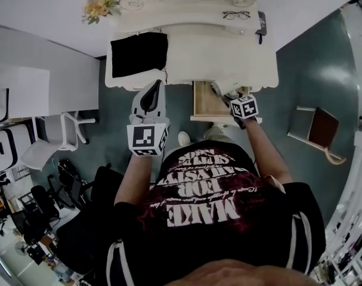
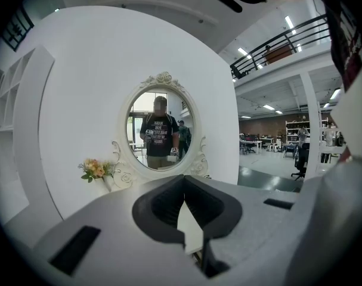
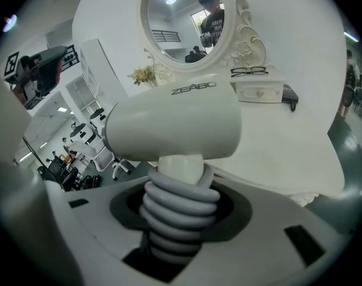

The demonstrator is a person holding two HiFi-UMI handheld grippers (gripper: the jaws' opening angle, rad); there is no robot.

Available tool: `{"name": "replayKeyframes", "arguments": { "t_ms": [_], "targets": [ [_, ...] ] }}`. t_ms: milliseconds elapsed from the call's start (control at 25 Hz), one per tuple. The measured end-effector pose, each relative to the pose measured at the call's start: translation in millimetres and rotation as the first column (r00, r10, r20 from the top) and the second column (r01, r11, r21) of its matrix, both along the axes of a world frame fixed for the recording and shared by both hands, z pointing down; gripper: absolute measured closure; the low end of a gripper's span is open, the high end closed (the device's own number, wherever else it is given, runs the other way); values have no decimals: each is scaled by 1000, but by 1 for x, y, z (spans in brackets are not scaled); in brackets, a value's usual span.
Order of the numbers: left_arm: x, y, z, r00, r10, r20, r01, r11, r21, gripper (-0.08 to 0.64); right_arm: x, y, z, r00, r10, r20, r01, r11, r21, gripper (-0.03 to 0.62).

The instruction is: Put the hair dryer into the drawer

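Hair dryer clamped by cord-wrapped handle in right gripper, barrel ahead of jaws. Open drawer just below and ahead. Left gripper off to the side, jaws together, nothing between. Likely risks: coiled cord slipping in pads, barrel catching drawer front or dressing table edge.

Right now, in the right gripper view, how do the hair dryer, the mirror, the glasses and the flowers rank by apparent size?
1. the hair dryer, though it is nearest the camera
2. the mirror
3. the glasses and the flowers look about alike, so I leave them unranked
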State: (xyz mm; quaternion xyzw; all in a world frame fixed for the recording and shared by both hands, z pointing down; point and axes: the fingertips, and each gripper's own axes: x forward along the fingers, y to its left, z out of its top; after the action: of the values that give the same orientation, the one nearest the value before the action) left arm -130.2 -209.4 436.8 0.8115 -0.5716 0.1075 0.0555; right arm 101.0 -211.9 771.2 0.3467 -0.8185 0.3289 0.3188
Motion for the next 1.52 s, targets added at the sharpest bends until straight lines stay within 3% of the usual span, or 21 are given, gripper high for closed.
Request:
{"name": "replayKeyframes", "arguments": {
  "t_ms": [640, 1040, 1360, 1520],
  "targets": [
    [-4, 3, 0, 1000, -26, 13, 26, 1000, -8, 555, -1, 20, 44, 972, -191, -134, 185, 981, -62, 394],
    [-6, 6, 3, 998, -56, 24, 56, 998, -18, 555, 1, 33, 71, 931, -308, -197, 290, 950, -114, 394],
    [-5, 7, 5, 997, -73, 39, 75, 997, -28, 555, 7, 38, 92, 872, -412, -266, 387, 911, -141, 394],
    [-6, 8, 3, 995, -88, 43, 89, 996, -30, 555, 7, 40, 102, 865, -429, -261, 397, 903, -166, 394]
  ]
}}
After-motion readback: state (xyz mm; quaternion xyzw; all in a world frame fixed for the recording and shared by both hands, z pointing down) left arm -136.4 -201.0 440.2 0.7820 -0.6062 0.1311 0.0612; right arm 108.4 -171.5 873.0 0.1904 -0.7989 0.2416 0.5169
